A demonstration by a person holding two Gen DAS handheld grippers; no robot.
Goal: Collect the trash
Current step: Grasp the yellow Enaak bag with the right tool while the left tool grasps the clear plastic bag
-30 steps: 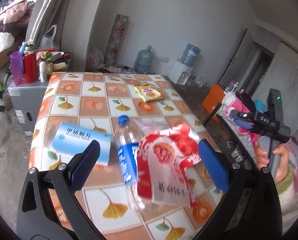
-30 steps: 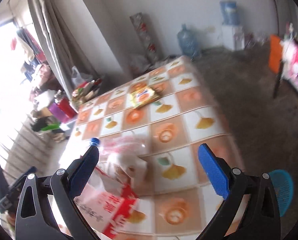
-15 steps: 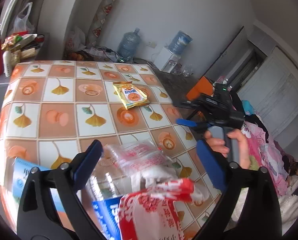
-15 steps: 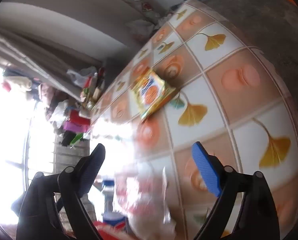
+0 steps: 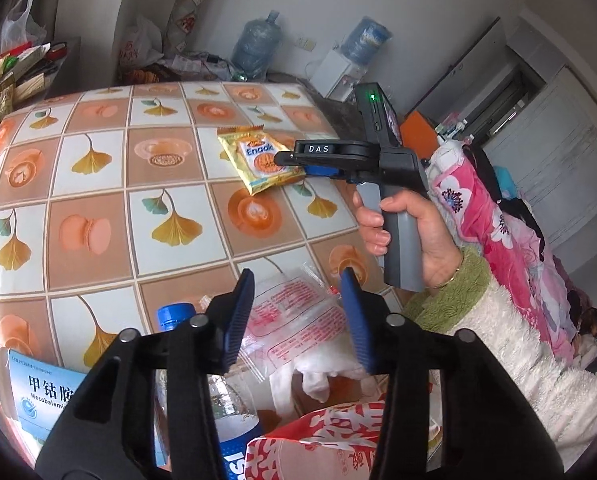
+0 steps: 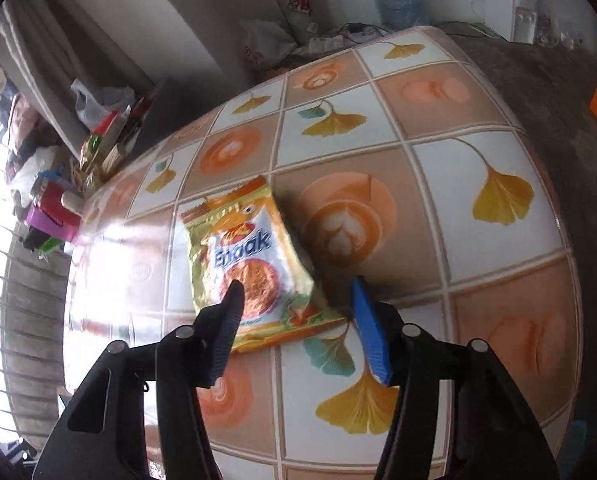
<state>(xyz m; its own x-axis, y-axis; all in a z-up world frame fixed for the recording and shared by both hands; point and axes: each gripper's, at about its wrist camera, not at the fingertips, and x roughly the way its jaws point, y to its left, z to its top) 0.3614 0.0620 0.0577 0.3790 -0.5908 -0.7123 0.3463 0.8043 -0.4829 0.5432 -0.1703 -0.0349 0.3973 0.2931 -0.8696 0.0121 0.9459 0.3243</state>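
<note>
At the centre of the right wrist view, a yellow Enaak snack packet (image 6: 250, 264) lies flat on the ginkgo-patterned tabletop (image 6: 478, 272). The right tongs (image 6: 296, 296), partly open and empty, straddle its near edge. To grip well, lower them, pinch the crimped edge and lift. In the lower left-wrist frame, the left tongs (image 5: 296, 316) hover narrowed over a clear plastic bag (image 5: 298, 320), beside a water bottle (image 5: 218, 400), holding nothing.
</note>
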